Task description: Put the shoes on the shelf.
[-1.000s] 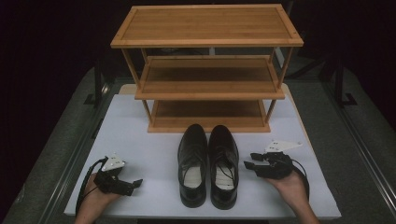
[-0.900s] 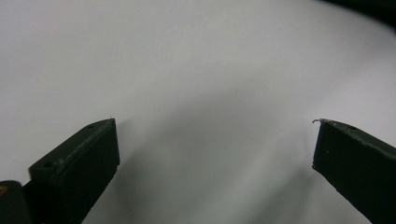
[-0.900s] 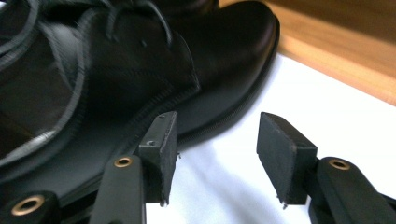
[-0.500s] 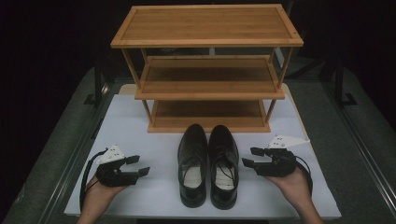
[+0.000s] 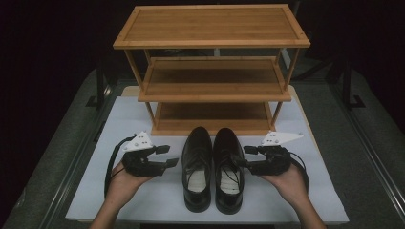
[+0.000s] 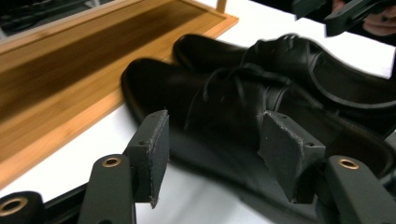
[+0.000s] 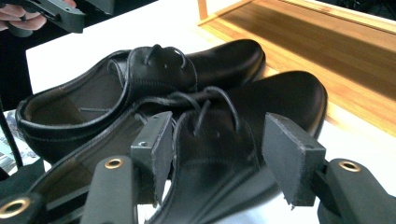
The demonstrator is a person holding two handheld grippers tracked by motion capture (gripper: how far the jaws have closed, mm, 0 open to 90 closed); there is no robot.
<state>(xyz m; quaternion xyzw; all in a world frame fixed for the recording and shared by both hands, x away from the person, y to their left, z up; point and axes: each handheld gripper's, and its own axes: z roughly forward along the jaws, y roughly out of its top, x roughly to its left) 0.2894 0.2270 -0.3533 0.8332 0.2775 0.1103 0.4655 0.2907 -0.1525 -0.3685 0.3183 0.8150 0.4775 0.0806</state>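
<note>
Left gripper [image 5: 163, 156] sits just outside the left shoe [image 5: 197, 167], jaws spread wide and empty, aimed at its laced middle. Beside it lies the right shoe [image 5: 228, 167], the two touching, toes at the bottom shelf of the wooden rack [image 5: 211, 86]. Right gripper [image 5: 244, 156] mirrors it, jaws wide apart, holding nothing, perhaps brushing the shoe's side; hard to tell.

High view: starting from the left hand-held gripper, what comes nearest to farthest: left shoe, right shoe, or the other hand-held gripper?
1. Left shoe, just beside the left hand-held gripper.
2. Right shoe, next over.
3. Right hand-held gripper, beyond both shoes.
</note>
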